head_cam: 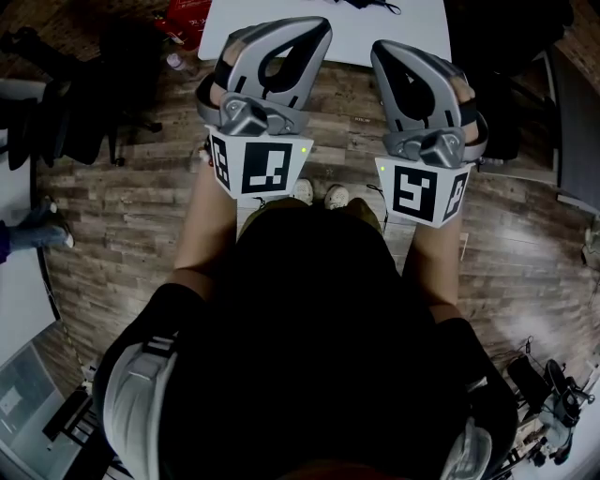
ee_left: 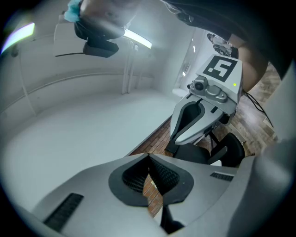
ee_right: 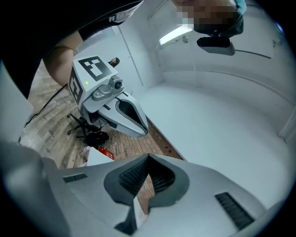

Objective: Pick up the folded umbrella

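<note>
No folded umbrella shows plainly. A small dark object (head_cam: 367, 4) lies on the white table (head_cam: 281, 19), cut by the top edge of the head view, and I cannot tell what it is. My left gripper (head_cam: 317, 28) and right gripper (head_cam: 379, 49) are held side by side in front of the person's body, tips toward the table's near edge. In the left gripper view the left gripper (ee_left: 149, 157) has its jaws together with nothing between them. The right gripper (ee_right: 148, 159) is likewise shut and empty. Each gripper view shows the other gripper alongside.
Wood-plank floor lies under the person's shoes (head_cam: 319, 195). Black office chairs (head_cam: 84, 112) stand at the left, and one chair (ee_left: 222, 148) shows near the table. A red packet (head_cam: 183, 19) lies by the table's left corner. Cables and gear (head_cam: 553, 394) sit at the lower right.
</note>
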`<act>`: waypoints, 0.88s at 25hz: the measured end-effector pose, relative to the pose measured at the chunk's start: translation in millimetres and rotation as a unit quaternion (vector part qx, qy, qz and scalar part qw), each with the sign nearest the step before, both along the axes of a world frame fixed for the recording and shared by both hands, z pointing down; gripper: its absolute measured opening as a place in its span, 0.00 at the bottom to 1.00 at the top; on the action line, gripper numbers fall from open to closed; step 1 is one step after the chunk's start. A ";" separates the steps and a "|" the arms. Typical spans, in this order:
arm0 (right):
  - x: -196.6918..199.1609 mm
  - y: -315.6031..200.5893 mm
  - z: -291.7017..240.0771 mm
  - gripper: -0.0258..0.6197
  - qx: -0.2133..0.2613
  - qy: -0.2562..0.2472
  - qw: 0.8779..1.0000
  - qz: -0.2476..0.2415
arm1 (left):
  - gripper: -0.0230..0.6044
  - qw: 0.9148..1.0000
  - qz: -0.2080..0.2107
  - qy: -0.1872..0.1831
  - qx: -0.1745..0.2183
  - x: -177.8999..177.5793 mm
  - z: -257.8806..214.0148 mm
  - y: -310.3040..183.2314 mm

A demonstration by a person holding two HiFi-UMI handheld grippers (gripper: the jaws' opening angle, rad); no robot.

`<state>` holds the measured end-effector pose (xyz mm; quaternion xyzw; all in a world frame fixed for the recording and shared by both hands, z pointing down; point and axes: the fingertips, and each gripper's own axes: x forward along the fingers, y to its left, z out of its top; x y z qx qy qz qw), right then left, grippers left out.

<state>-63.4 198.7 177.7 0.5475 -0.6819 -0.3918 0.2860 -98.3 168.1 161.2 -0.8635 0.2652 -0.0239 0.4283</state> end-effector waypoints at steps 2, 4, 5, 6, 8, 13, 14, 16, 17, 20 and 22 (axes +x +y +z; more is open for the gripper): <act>-3.0 -1.2 1.3 0.09 -0.001 0.001 1.000 -0.001 | 0.06 1.000 0.000 -0.001 0.000 -2.7 0.8 -1.0; -5.8 -2.7 2.3 0.09 -0.001 0.002 1.000 -0.002 | 0.06 1.000 -0.001 -0.002 0.000 -4.9 1.3 -2.7; -7.0 -3.5 2.5 0.09 -0.001 0.003 1.000 -0.003 | 0.06 1.000 -0.001 -0.002 0.000 -5.9 1.2 -3.5; -8.2 -4.3 2.5 0.09 -0.001 0.003 1.000 -0.002 | 0.06 1.000 -0.001 -0.002 0.000 -7.1 0.9 -4.2; -10.7 -5.9 2.8 0.09 -0.002 0.003 1.000 -0.001 | 0.06 1.000 -0.001 -0.002 0.000 -10.2 0.7 -5.6; -16.7 -10.0 3.8 0.09 -0.001 0.004 1.000 0.006 | 0.06 1.000 0.002 -0.001 -0.001 -18.4 2.0 -11.2; -17.3 -11.1 4.7 0.09 -0.001 0.004 1.000 0.009 | 0.06 1.000 0.002 -0.001 -0.001 -19.4 2.9 -12.6; -18.5 -13.4 6.7 0.09 -0.001 0.005 1.000 0.013 | 0.06 1.000 0.003 -0.002 -0.002 -20.8 5.2 -15.3; -19.5 -14.1 7.2 0.09 -0.001 0.006 1.000 0.014 | 0.06 1.000 0.003 -0.002 -0.002 -21.5 6.1 -16.0; -24.0 -15.1 6.4 0.09 0.002 0.007 1.000 0.015 | 0.06 1.000 0.006 -0.003 -0.001 -25.2 5.9 -16.4; -27.3 -15.9 6.6 0.09 0.004 0.009 1.000 0.017 | 0.06 1.000 0.007 -0.004 0.001 -28.0 5.9 -16.8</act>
